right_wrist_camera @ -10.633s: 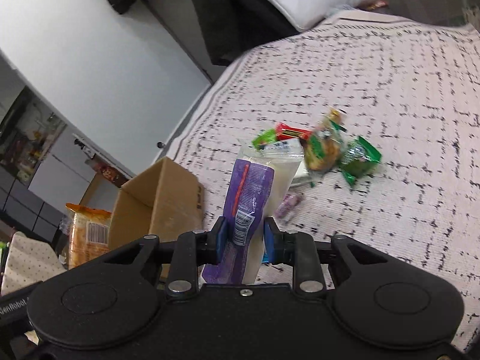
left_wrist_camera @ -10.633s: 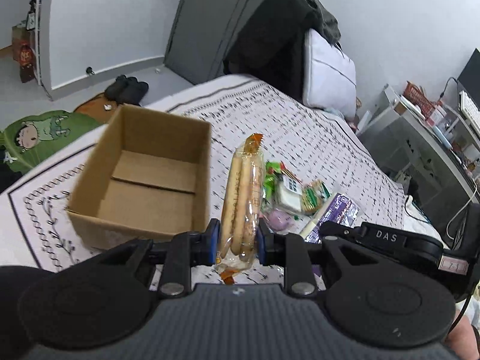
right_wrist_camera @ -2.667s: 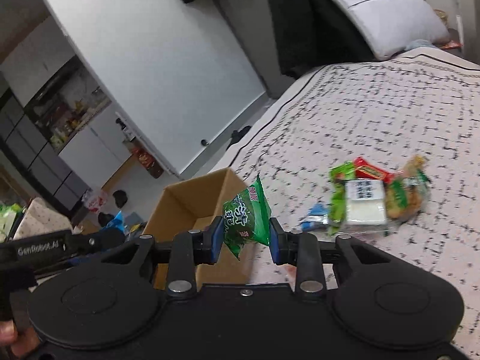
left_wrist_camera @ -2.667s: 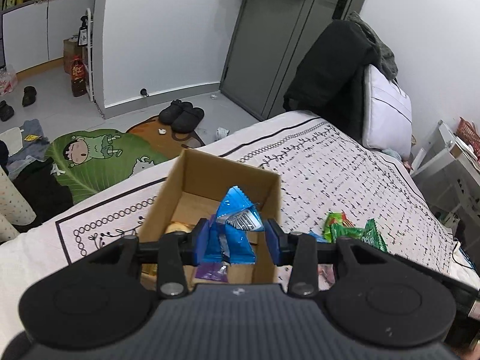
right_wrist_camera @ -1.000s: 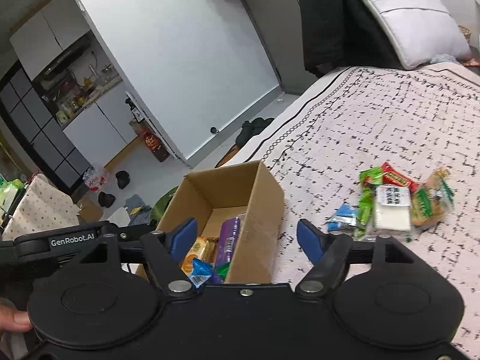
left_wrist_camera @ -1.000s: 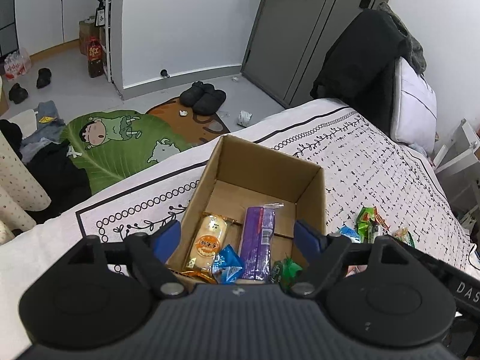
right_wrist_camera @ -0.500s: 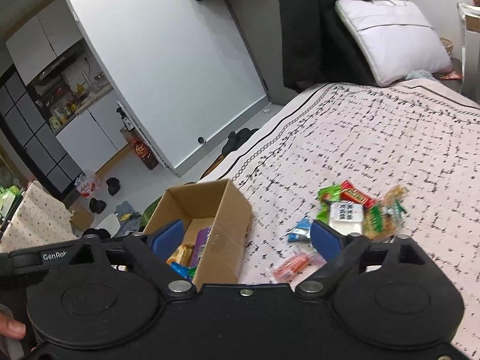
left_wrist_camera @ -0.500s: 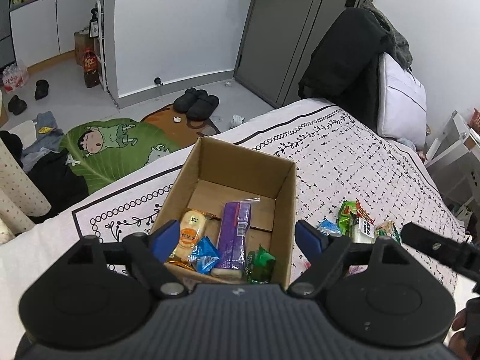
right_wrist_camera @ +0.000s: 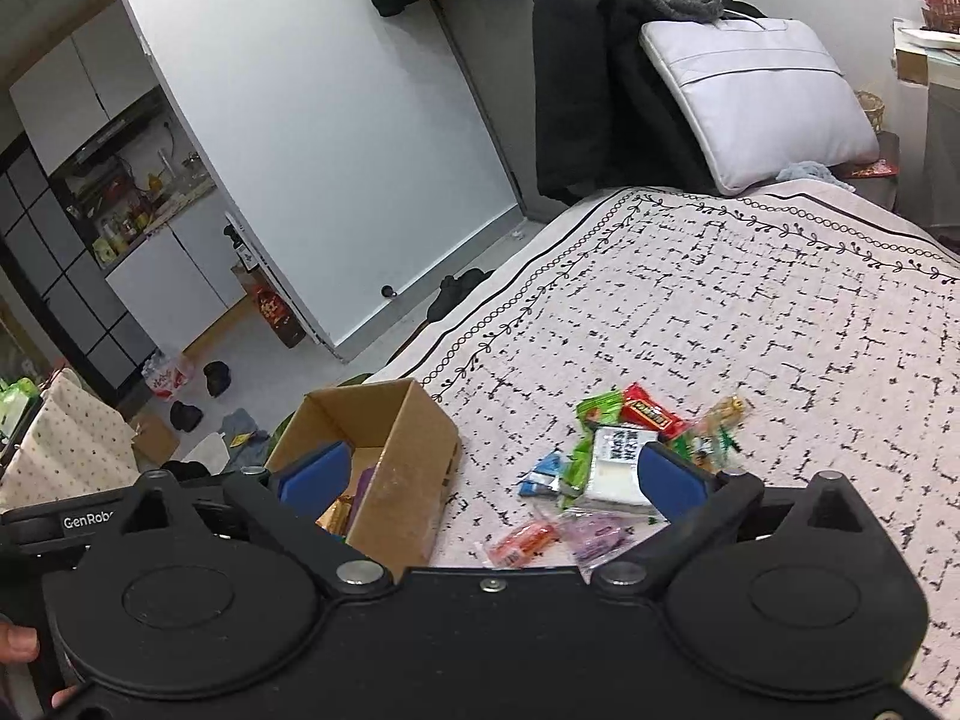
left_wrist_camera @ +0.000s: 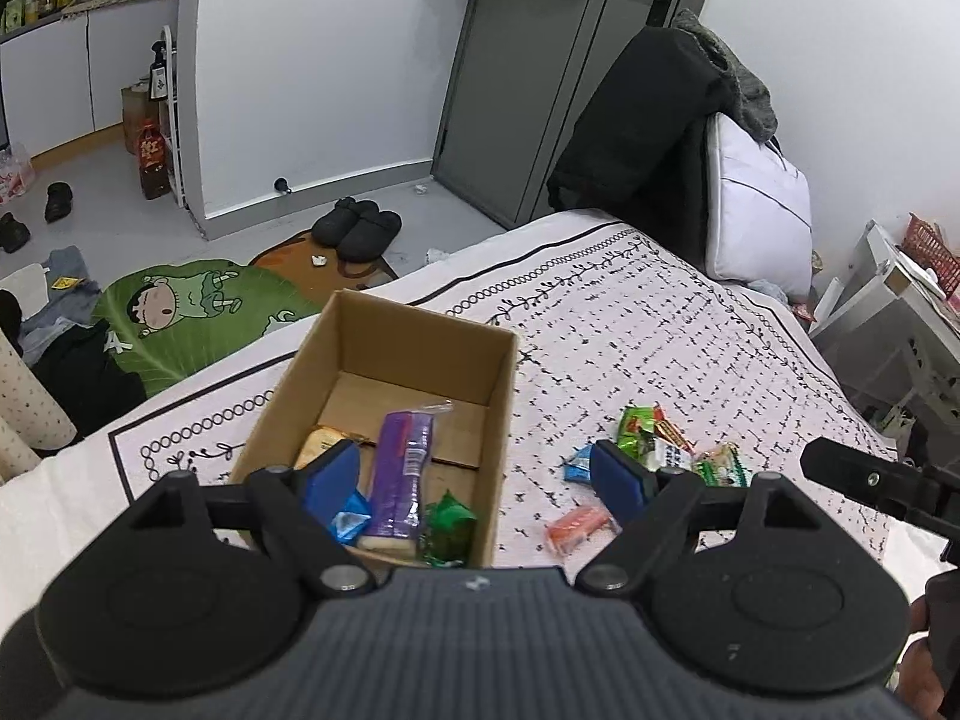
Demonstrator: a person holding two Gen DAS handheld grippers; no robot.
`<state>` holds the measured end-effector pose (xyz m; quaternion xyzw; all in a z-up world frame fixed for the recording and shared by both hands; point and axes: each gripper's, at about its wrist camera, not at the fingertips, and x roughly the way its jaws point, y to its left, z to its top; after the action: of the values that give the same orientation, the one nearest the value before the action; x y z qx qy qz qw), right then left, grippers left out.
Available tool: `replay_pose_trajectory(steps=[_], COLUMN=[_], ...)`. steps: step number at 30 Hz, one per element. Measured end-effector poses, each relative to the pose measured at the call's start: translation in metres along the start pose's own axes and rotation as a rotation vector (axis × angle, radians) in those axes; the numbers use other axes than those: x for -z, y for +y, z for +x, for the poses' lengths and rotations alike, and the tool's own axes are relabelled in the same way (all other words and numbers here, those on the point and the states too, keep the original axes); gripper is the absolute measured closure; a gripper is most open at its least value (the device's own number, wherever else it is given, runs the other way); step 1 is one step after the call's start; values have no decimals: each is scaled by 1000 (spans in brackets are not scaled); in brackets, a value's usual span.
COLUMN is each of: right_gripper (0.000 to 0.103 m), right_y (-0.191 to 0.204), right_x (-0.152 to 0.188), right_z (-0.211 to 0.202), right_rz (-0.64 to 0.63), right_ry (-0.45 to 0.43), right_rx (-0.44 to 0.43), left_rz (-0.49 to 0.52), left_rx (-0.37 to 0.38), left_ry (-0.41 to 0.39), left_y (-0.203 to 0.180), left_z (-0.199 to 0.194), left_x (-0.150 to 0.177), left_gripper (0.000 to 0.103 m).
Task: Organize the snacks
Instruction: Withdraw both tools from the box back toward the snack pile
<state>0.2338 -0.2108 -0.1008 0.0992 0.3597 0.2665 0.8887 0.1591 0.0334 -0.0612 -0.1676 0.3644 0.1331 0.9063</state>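
Both empty: my left gripper (left_wrist_camera: 477, 477) stood wide, my right gripper (right_wrist_camera: 492, 471) was opening wider. Cardboard box (left_wrist_camera: 420, 354) sat near the bed's (left_wrist_camera: 690, 348) foot edge, loose snacks (right_wrist_camera: 624, 450) mid-bed beside it.

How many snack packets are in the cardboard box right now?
4 visible in the cardboard box: a purple packet in the middle, a green packet to its right, a blue packet and a yellow packet to its left. More may be hidden underneath.

Pale walls (left_wrist_camera: 336, 60), grey door (left_wrist_camera: 540, 78), grey floor (left_wrist_camera: 102, 204) — patterned bedspread (right_wrist_camera: 750, 312), white pillow (right_wrist_camera: 762, 96).
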Motion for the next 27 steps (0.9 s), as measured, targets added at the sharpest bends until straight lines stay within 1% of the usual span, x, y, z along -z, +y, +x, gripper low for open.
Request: replay_pose_trajectory(steps=[6, 11, 21, 27], right_gripper=[0, 0, 0, 0], right_y=[-19, -42, -76, -92], right_x=[-6, -10, -14, -14], right_z=[-10, -14, -11, -4], right_rz=[7, 61, 112, 156], right_ry=[-6, -9, 8, 5], right_rx=[7, 34, 73, 97], left_rz=[11, 8, 0, 21], left_rx=[17, 42, 83, 77], left_ry=[-4, -5, 22, 41], left_y=[-14, -25, -48, -63], left_z=[0, 5, 28, 44], left_x=[2, 4, 9, 16], left_gripper=[20, 20, 20, 21])
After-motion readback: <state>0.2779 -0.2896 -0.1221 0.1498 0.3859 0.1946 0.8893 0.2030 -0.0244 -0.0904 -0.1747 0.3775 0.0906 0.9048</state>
